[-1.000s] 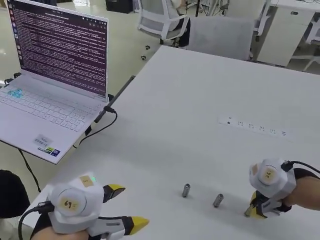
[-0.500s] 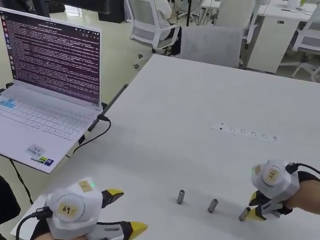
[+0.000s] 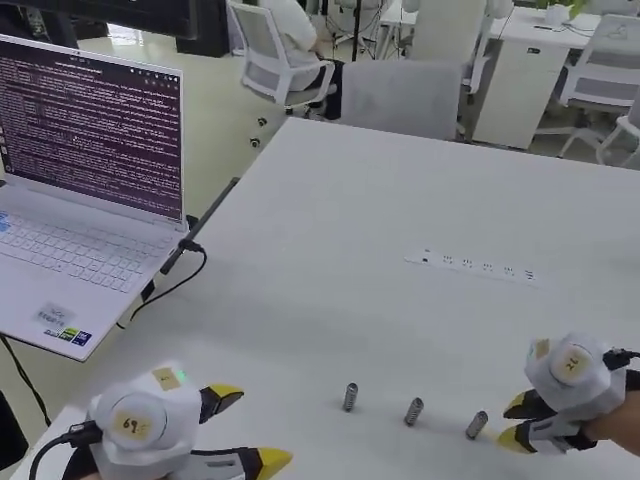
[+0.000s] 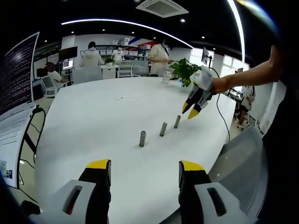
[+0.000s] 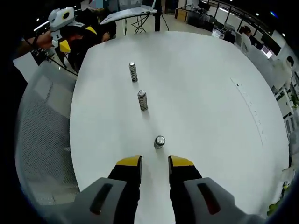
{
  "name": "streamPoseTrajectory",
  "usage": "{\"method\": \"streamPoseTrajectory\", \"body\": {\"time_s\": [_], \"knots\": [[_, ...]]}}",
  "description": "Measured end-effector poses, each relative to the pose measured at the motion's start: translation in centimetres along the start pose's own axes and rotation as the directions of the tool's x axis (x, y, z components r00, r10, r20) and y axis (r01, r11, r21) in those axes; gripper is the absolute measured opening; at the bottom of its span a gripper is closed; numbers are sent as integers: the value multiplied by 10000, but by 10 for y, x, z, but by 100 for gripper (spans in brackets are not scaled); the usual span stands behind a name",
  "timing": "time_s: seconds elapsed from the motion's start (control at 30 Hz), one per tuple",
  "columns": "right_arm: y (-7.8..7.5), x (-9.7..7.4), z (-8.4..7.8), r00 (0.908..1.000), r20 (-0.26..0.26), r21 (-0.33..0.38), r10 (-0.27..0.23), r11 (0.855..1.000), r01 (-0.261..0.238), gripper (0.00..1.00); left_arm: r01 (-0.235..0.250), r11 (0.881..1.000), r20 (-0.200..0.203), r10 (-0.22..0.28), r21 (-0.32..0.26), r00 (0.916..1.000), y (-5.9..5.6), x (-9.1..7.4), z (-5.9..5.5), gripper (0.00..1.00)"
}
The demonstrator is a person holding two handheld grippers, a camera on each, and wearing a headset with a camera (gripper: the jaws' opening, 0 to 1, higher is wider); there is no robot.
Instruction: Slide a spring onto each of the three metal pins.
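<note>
Right gripper (image 5: 154, 163): I am holding it parted and empty, tips just short of the nearest pin (image 5: 160, 141), so that, I judge, the pin is standing untouched.
Left gripper (image 4: 145, 165): I am holding it spread and empty, well apart from the row, probably idling.
Middle pin (image 5: 142, 100), far pin (image 5: 133, 71): standing in line on the table (image 3: 400, 200), each apparently wearing a spring.
Laptop (image 3: 90, 200), cable (image 3: 170, 270), power strip (image 3: 475, 267): lying well clear, obstructing nothing.
</note>
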State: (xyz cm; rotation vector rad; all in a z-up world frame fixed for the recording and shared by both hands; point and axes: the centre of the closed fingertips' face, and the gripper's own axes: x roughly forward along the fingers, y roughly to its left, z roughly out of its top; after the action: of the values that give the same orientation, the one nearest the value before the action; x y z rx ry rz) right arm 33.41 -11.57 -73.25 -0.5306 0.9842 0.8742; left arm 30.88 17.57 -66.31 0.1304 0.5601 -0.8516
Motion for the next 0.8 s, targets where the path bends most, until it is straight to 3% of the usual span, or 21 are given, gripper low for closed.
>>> {"method": "streamPoseTrajectory", "body": {"time_s": [0.2, 0.6, 0.8], "knots": [[9, -7, 2, 9928, 1173, 1313, -246, 9913, 91, 22, 78, 9999, -12, -78, 63, 10000, -2, 3, 2, 54], [32, -13, -16, 9871, 1523, 2063, -494, 9783, 172, 27, 253, 9996, -39, -253, 120, 9997, -7, 9, 3, 54], [44, -20, -15, 9715, 2269, 2813, -683, 9596, 17, 32, 310, 9994, -23, -309, 137, 9995, -10, 11, 5, 54]]}}
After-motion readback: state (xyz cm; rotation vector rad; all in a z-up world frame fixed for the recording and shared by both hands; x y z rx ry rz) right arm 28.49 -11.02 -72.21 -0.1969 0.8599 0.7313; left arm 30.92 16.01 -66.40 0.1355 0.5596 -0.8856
